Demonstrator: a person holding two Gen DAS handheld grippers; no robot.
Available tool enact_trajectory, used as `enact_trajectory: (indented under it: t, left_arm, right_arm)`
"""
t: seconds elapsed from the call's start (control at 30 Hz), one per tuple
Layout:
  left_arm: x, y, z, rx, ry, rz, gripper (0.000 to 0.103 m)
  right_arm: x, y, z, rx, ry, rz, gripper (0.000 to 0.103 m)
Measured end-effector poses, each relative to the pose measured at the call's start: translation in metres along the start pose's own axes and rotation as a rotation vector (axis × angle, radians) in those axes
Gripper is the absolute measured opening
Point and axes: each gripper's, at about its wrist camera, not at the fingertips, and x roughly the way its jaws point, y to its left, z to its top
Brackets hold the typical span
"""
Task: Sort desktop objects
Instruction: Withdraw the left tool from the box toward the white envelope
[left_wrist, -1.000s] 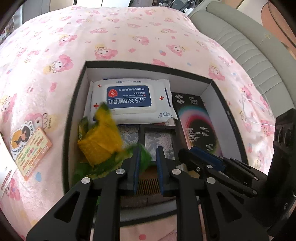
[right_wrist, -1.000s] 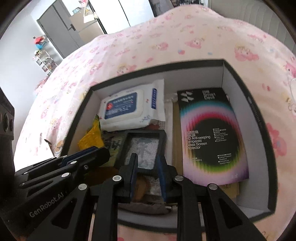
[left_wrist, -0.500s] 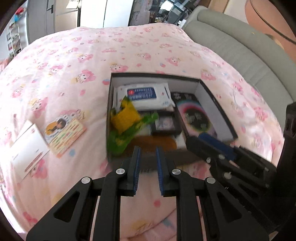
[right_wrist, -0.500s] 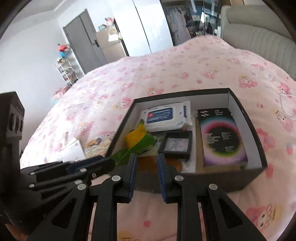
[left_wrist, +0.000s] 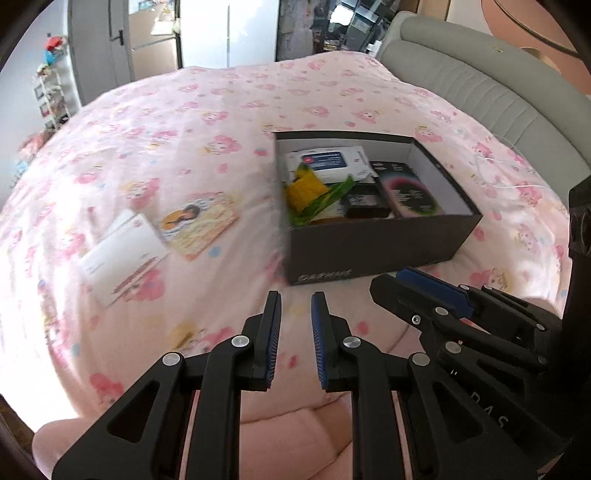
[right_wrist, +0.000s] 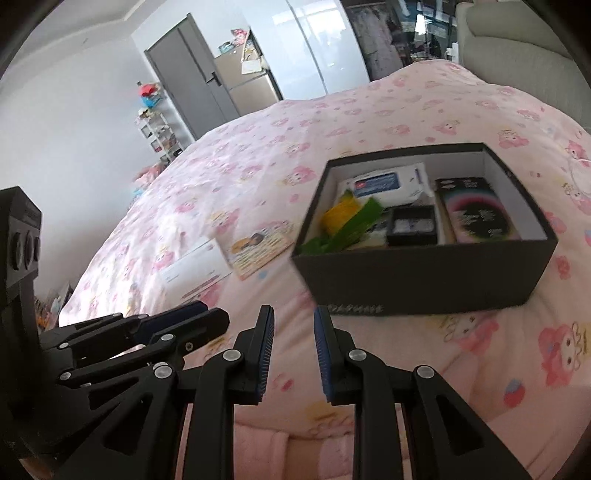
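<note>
A black box sits on the pink bedspread. It holds a wipes pack, a yellow and green toy, a small black tray and a dark screen-protector package. A picture card and a white envelope lie left of the box. My left gripper and right gripper are empty, jaws slightly apart, in front of the box.
The pink patterned bedspread covers the whole surface. A grey padded headboard runs along the right. A grey door and shelves with toys stand at the far left.
Both grippers have pulled back out of the box and up, away from it. The box and the card and envelope beside it now show in full.
</note>
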Motion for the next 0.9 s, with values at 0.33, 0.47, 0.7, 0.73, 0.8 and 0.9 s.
enact_trajectory:
  t: [0.33,0.47,0.7,0.73,0.8,0.9]
  left_arm:
    - [-0.028,0.07,-0.041,-0.086,0.018,0.009,0.014]
    - [-0.037,0.093,-0.046,-0.125,-0.003,0.008,0.014]
    - [-0.031,0.133,-0.045,-0.224,-0.023,0.001,0.016]
    - [-0.026,0.14,-0.045,-0.259,-0.022,-0.005,0.017]
    - [-0.018,0.148,-0.043,-0.293,-0.02,0.005,0.018]
    - [-0.01,0.155,-0.04,-0.312,-0.029,0.025,0.017]
  right_arm:
    - [0.026,0.072,-0.021,-0.178,0.109,0.089,0.02]
    - [0.035,0.101,-0.022,-0.267,0.135,0.083,0.02]
    - [0.053,0.133,-0.016,-0.329,0.154,0.034,0.02]
    - [0.056,0.136,-0.014,-0.333,0.159,0.019,0.02]
    - [0.063,0.142,-0.009,-0.354,0.164,0.001,0.02]
    - [0.076,0.147,0.0,-0.371,0.179,-0.027,0.02]
